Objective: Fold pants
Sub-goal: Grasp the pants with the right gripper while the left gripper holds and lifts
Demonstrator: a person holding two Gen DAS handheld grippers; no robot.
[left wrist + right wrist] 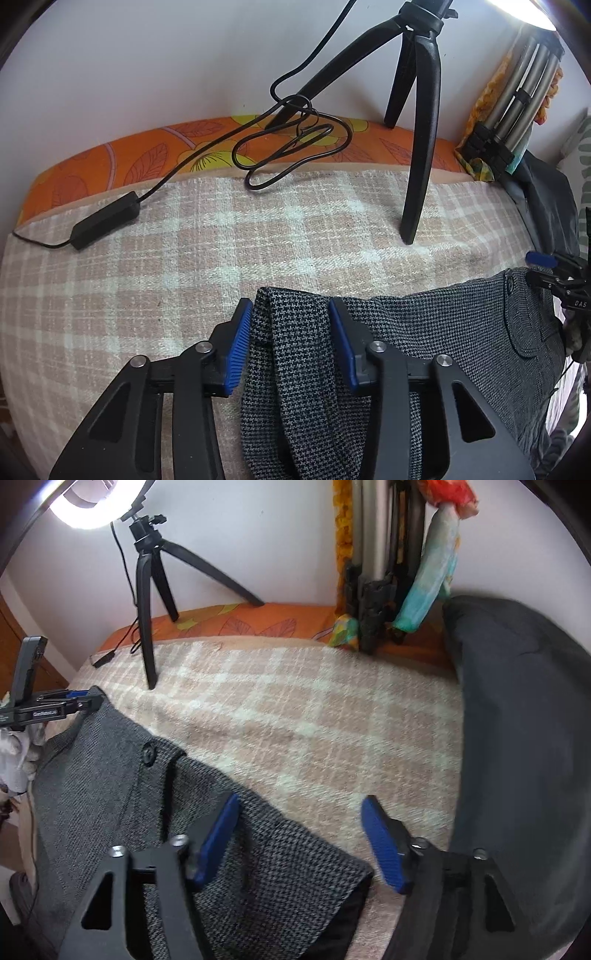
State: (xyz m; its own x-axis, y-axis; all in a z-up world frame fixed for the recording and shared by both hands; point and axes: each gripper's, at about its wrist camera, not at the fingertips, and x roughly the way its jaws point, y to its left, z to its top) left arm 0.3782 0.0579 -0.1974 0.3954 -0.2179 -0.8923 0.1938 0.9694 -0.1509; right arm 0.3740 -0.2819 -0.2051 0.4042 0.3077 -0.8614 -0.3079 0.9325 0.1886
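pants [424, 325]: grey, flat on the checked blanket [221, 258], near the tripod [421, 147]
left tool [290, 339]: clamped on a bunched fold
right tool [299, 834]: apart over the pants' corner
step: gripping both ends
next: right tool must close, then lift

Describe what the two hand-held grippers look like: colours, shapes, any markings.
Both are alike. The left hand-held gripper has matte black angular linkage arms with triangular cut-outs, silver round pivot pins, and two flat fingers faced with ribbed blue pads. The right hand-held gripper shows the same black frame, silver pins and blue pads. Small white lettering sits on the black body; it is too small to read fully.
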